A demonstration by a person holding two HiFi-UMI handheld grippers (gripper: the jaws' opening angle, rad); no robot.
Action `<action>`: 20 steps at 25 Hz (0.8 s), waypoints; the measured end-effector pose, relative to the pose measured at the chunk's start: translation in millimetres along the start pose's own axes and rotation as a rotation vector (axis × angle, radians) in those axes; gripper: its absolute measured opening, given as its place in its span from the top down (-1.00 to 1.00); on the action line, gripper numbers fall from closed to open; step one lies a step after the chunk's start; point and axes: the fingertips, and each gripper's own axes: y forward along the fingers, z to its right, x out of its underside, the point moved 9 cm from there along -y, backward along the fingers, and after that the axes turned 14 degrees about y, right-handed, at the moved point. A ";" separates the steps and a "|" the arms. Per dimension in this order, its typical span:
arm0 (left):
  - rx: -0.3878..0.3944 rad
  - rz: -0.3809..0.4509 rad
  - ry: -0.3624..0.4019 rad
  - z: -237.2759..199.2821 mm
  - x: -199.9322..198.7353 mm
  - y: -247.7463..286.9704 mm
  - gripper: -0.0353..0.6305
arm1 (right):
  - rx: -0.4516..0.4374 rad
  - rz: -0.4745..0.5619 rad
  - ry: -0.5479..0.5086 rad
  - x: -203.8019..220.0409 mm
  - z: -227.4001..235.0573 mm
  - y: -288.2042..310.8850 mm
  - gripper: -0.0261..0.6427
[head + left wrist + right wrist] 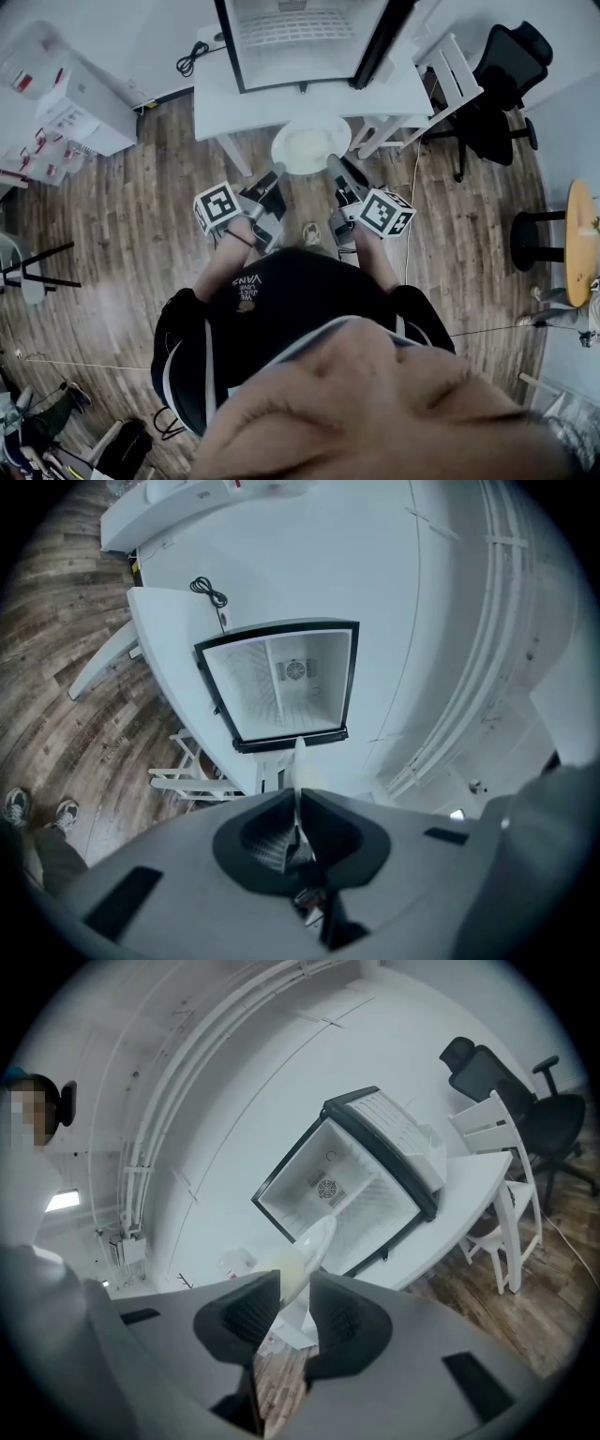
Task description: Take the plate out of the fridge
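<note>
A round white plate [310,145] hangs in the air in front of the open fridge [300,42], held level between both grippers. My left gripper [278,172] is shut on the plate's left rim, which shows edge-on [298,759] between the jaws [296,803]. My right gripper [334,169] is shut on the right rim. In the right gripper view the plate [307,1255] rises as a thin pale blade out of the gripper [295,1290]. The fridge [281,686] [342,1185] stands on a white table [394,94] with its door swung open and its white inside showing.
A white wooden chair [441,80] and a black office chair [502,84] stand right of the table. A round wooden table [581,244] is at the far right. A black cable [190,58] lies on the table's left corner. White equipment [80,108] sits at the left.
</note>
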 end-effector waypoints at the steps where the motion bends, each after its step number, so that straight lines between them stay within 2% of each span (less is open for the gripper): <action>1: 0.005 -0.003 0.000 -0.1 1.9 -5.1 0.81 | 0.001 0.003 0.000 5.3 -1.8 -2.7 0.61; 5: -0.005 -0.022 -0.005 1.7 -5.1 8.3 0.81 | 0.012 0.007 0.014 -6.2 1.6 2.2 0.61; 8: -0.025 -0.039 0.001 0.8 -1.4 -2.2 0.81 | 0.018 0.015 0.019 3.4 -1.5 -4.3 0.61; 20: 0.017 -0.073 -0.021 -2.2 16.3 -11.2 0.81 | 0.059 0.030 0.020 20.7 -2.7 -26.9 0.61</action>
